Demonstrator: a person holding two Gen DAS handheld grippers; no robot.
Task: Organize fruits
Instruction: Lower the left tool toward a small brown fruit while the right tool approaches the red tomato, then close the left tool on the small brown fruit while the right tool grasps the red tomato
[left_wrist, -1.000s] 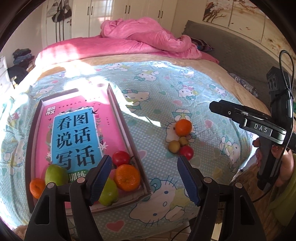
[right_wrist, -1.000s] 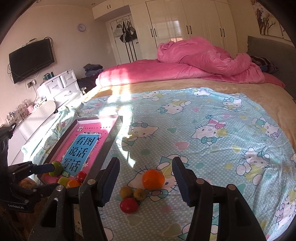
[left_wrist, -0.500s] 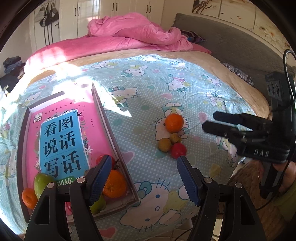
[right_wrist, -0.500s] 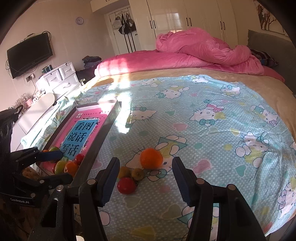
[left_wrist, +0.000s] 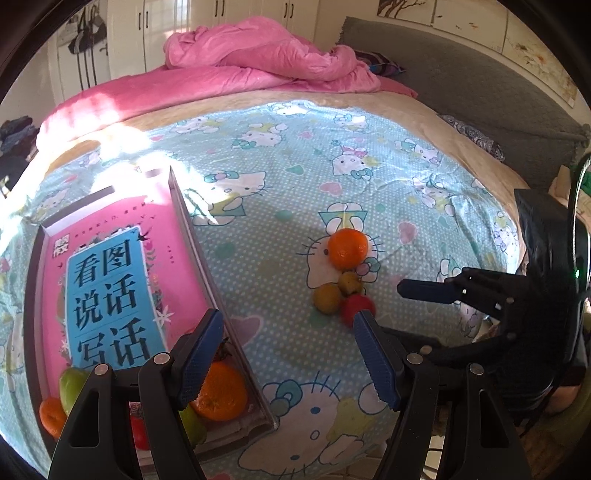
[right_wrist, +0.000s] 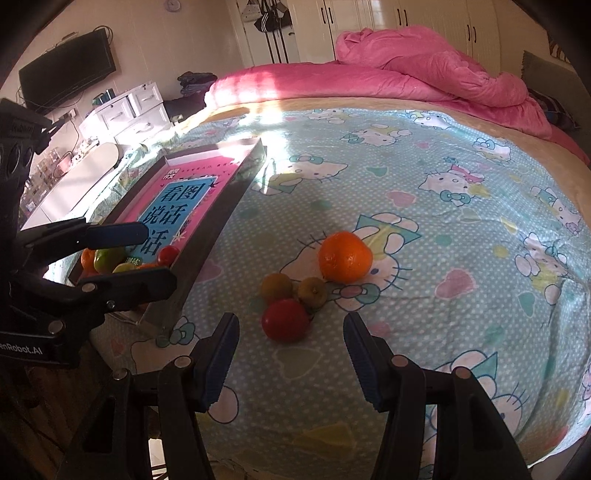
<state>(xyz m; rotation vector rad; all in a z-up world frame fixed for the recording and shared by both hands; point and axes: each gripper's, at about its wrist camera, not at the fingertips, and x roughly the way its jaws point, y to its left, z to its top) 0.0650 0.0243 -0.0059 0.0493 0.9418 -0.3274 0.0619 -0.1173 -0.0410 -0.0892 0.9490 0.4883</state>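
On the bed sheet lie an orange (right_wrist: 345, 257), two small yellow-brown fruits (right_wrist: 312, 292) and a red tomato (right_wrist: 285, 319), close together; the same orange shows in the left wrist view (left_wrist: 347, 247). My right gripper (right_wrist: 290, 358) is open and empty, just in front of the tomato. A tray (left_wrist: 207, 254) with a pink book (left_wrist: 110, 280) holds an orange (left_wrist: 219, 393), green fruits (left_wrist: 72, 386) and red ones at its near end. My left gripper (left_wrist: 288, 356) is open and empty, between tray and loose fruits.
A pink duvet (right_wrist: 424, 74) lies heaped at the far end of the bed. White drawers (right_wrist: 125, 110) and a wall TV (right_wrist: 66, 70) stand to the left of the bed. The bed's near edge runs just below both grippers.
Both grippers have moved closer to the loose fruits. The right gripper has come lower, with the tomato now near its open fingers. The tray has slid left in the left wrist view.
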